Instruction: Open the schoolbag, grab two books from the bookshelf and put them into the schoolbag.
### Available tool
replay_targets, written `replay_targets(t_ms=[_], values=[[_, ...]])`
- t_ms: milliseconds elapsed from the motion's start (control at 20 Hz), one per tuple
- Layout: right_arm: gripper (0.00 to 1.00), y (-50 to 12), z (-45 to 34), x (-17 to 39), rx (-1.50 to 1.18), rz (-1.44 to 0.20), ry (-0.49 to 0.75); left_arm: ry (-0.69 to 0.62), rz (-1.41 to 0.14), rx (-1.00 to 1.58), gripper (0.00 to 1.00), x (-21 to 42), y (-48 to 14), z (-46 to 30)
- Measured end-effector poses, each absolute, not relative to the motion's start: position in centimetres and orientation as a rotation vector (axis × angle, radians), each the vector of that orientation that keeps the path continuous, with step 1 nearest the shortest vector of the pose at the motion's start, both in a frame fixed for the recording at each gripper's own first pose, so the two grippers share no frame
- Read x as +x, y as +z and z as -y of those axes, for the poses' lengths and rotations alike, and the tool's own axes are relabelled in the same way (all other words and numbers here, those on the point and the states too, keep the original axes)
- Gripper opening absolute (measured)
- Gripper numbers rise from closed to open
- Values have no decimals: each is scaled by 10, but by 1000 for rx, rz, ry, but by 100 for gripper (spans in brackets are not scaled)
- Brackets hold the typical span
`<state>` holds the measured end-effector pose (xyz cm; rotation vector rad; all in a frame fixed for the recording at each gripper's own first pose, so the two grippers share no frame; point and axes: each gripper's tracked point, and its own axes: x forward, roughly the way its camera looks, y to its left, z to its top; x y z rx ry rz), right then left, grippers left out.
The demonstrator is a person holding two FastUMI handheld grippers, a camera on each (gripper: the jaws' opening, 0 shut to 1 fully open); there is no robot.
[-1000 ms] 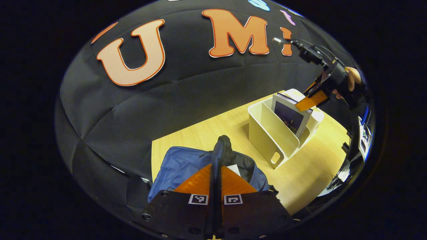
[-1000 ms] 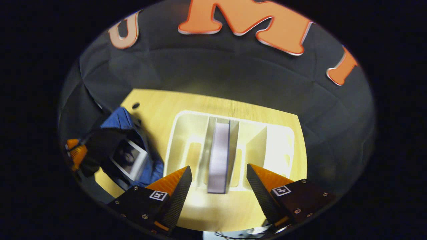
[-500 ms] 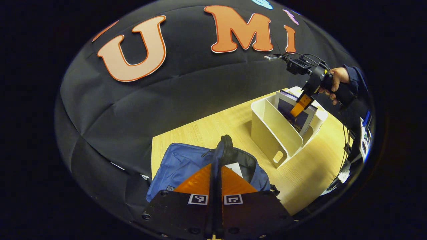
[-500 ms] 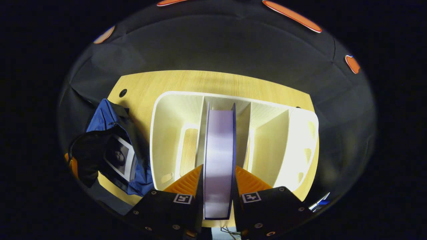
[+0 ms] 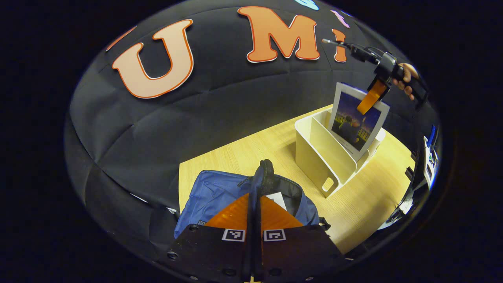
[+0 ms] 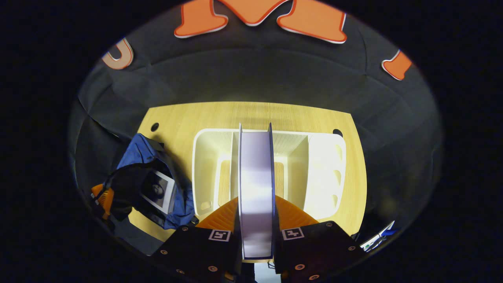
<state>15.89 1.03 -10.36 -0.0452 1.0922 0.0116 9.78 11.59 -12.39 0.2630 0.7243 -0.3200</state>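
the right tool (image 6: 256,220) is clamped on a book (image 6: 256,184), both fingers pressed against its covers, holding it upright with its lower end inside the middle slot of the white bookshelf (image 6: 326,173). in the left gripper view that book (image 5: 355,120) stands tall out of the bookshelf (image 5: 320,151), gripped at its top edge by the right tool (image 5: 371,98), with a hand (image 5: 408,76) behind it. the bookshelf sits toward the bench's (image 5: 243,157) far right part. the left tool (image 5: 254,214) is closed tight on the dark rim of the blue schoolbag (image 5: 212,192), which lies open by the bench's left edge. another book (image 6: 159,192) shows inside the schoolbag (image 6: 137,151).
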Motion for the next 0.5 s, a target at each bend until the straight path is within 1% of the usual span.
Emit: replay_targets(t_ms=[200,400,500], values=[[32,-51,-15,139,2,-980,45,-319,-718,257,3,99,-121,-118],[32,-30,-28,111,78,-923,102,-324,-719,257,3,98,-121,-117],[33,-26,-44,99,172,-908,158,-326,-718,268,3,97,-121,-117]])
